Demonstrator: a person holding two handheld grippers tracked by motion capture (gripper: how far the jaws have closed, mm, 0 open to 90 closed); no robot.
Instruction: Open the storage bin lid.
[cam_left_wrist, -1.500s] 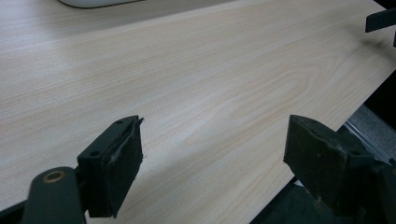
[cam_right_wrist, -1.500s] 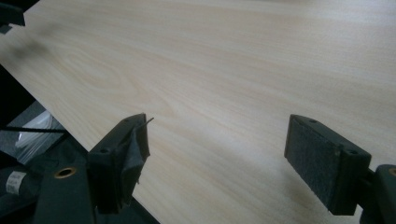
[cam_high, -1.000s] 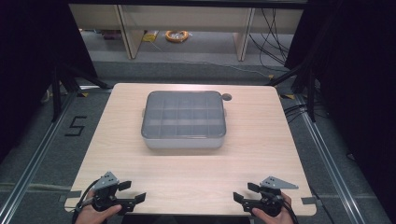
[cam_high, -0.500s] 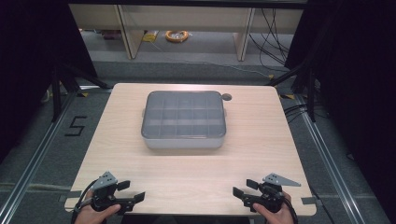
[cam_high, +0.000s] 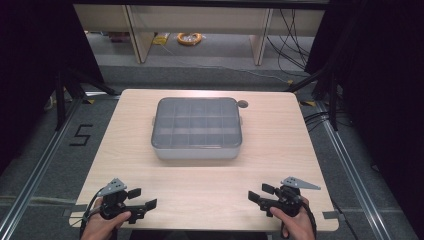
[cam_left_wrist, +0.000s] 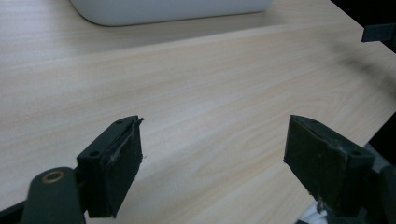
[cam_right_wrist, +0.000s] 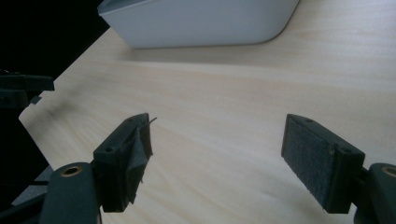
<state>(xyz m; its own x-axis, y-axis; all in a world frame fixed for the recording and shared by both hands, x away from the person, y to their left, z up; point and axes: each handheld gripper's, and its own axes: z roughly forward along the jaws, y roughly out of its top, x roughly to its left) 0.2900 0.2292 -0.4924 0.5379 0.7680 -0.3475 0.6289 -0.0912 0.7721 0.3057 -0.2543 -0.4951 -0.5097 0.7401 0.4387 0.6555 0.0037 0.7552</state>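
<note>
Both grippers sit low at the near edge of the worktop (cam_high: 200, 190), one per corner. Left gripper (cam_high: 141, 199) at near-left, held in the person's left hand (cam_high: 102, 225), jaws spread wide w/ nothing between them. In the left gripper view just bare light wood shows in the gap betw. the two black jaws; the pads (cam_left_wrist: 122, 170) look worn, a bit frayed at the edge. Right gripper (cam_high: 259, 193) at near-right in the right hand (cam_high: 295, 225), grey three-cornered plate on top, jaws also wide apart, nothing gripped. Right gripper view: same story, bare wood betw. the jaws.

The two grippers point inward, roughly toward each other & the middle of the worktop.

The box (cam_high: 197, 127) is a grey compartment box w/ a translucent lid, shut, grid of dividers showing through the lid. It sits flat around the centre of the worktop, a little toward the far side, well apart from both grippers. Its pale rounded near wall shows at the top of the left gripper view (cam_left_wrist: 163, 9) & the right gripper view (cam_right_wrist: 201, 21).

Small round dark spot (cam_high: 243, 104) on the worktop just beside the box's far-right corner; can't tell what it is.
</note>
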